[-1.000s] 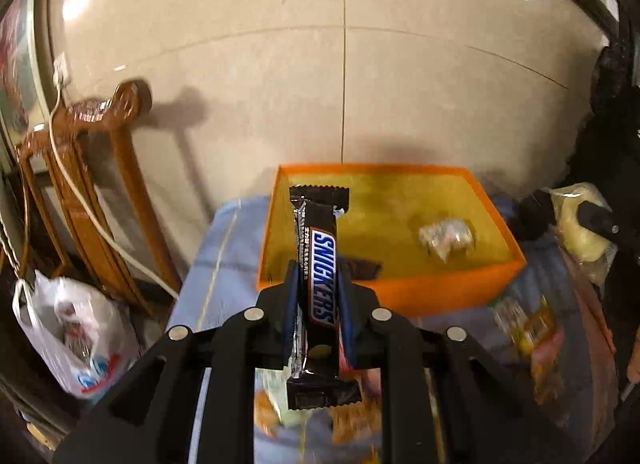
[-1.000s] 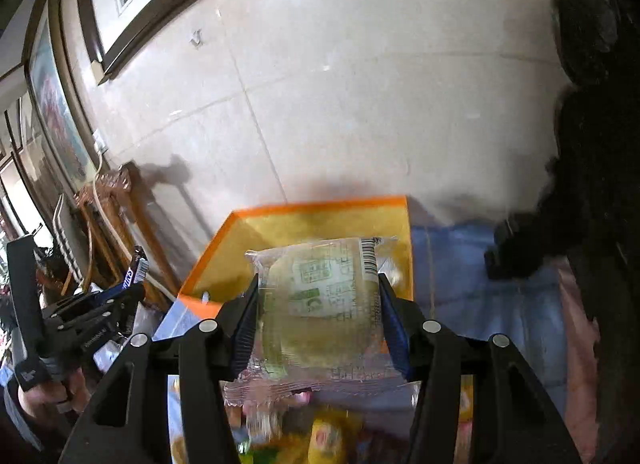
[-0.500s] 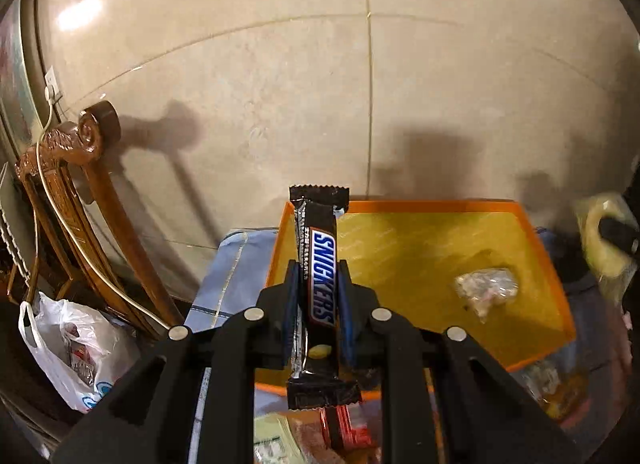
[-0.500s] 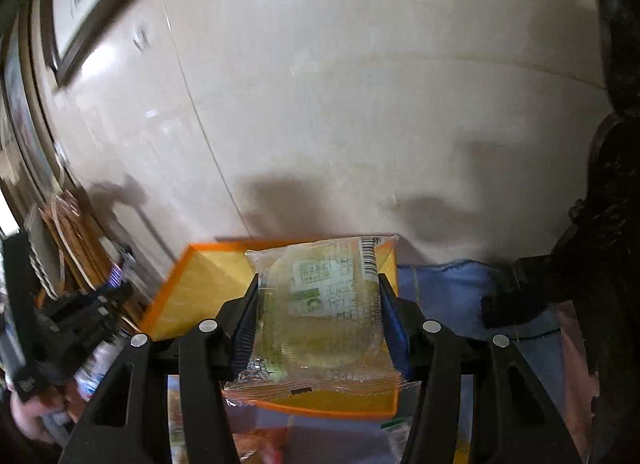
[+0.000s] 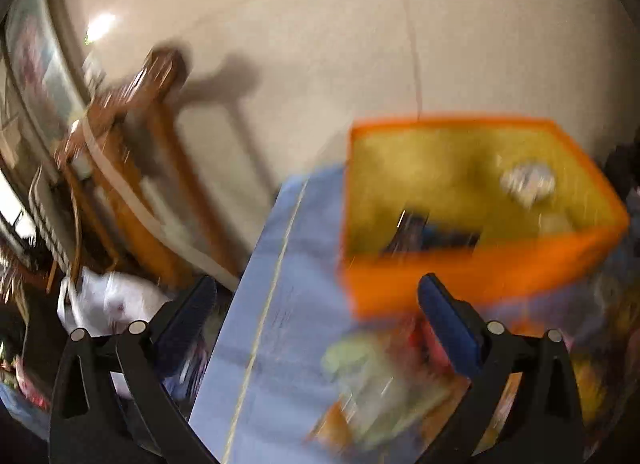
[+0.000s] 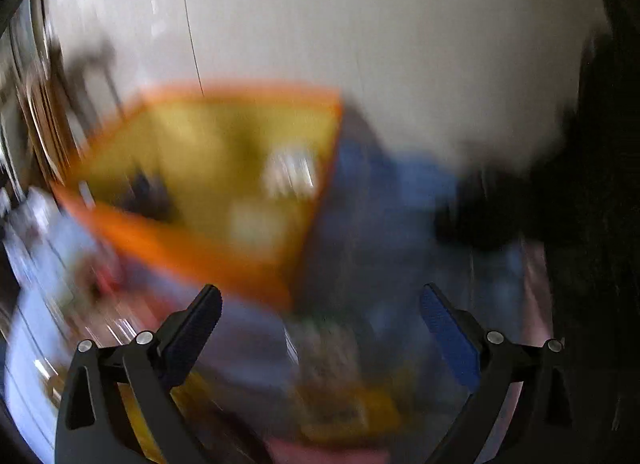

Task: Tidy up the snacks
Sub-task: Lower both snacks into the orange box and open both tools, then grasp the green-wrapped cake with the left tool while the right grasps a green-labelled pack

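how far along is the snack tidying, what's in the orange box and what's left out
Partly done. The orange box holds a dark bar and at least one pale packet. Nothing is in hand: the left hand-held gripper and right hand-held gripper are opening, empty. A blurred pile of snacks remains on the blue cloth.

Both fisheye views are blurred and look steeply down along their own fingers, close over a blue cloth [image 5: 296, 264]. The left wrist camera has the orange box [image 5: 472, 276] at 1 o'clock; the right wrist camera has the same box [image 6: 192, 252] at 10 o'clock. The 2 views share box, cloth and pale wall [image 5: 360, 43].
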The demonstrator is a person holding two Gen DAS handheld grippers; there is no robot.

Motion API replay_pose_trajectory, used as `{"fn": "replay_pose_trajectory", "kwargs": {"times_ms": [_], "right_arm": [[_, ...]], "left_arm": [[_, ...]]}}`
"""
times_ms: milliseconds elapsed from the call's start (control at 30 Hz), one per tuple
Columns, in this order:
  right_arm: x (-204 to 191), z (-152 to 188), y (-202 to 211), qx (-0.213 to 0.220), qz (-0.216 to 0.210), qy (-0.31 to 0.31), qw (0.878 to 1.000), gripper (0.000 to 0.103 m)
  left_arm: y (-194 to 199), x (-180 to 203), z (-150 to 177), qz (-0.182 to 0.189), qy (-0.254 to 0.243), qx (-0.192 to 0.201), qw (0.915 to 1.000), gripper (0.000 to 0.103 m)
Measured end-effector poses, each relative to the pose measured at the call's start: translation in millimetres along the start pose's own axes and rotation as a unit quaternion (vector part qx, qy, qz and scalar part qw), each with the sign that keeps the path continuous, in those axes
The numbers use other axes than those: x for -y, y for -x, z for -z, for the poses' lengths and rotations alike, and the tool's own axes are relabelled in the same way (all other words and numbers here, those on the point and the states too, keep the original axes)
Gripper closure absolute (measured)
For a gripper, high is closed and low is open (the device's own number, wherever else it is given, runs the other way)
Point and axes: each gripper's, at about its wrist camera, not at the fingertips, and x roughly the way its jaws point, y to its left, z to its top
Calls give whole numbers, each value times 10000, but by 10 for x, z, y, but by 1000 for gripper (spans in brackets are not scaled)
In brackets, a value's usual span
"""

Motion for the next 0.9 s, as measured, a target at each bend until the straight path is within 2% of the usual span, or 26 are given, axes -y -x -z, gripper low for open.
{"fn": "replay_pose_trajectory", "kwargs": {"times_ms": [67, 133, 233, 333, 400, 433, 533, 633, 733, 800, 900], "right_arm": [[114, 232, -304, -524, -25, -221, 9984, 4], [173, 309, -501, -727, -166, -415, 9964, 4], [146, 273, -741, -941, -260, -349, 9946, 4], [-10, 246, -960, -1349, -152, -118, 9907, 5], [-87, 255, -925, -1145, -159, -49, 9933, 39], [-95, 255, -875, -1059, -104, -142, 9942, 46], [-117, 280, -777, -1077, -200, -328, 9934, 47], [-169, 268, -491, -665, -69, -258, 9974, 47], [-116, 276, -240, -399, -389, -599, 9966, 47], [-90, 263, -58, -198, -430, -634, 9969, 47], [-42, 254, 168, 97, -489, -647, 9967, 47]], "left_arm": [[23, -174, 268, -41, 84, -244, 9997, 4], [6, -312, 515, -224, 148, -492, 9984, 4], [23, -468, 785, -318, 378, -608, 9969, 4], [9, -519, 966, 111, 636, -832, 9944, 4], [-8, -468, 999, 156, 709, -908, 9932, 4], [-36, -438, 999, 151, 693, -958, 9929, 4], [-64, -280, 876, 291, 628, -870, 9938, 4], [-155, -111, 733, 390, 548, -857, 9940, 4], [-398, 110, 614, 437, 333, -1143, 9919, 4], [-541, 257, 577, 441, 224, -1397, 9890, 4], [-651, 453, 549, 509, 149, -1523, 9869, 4]]}}
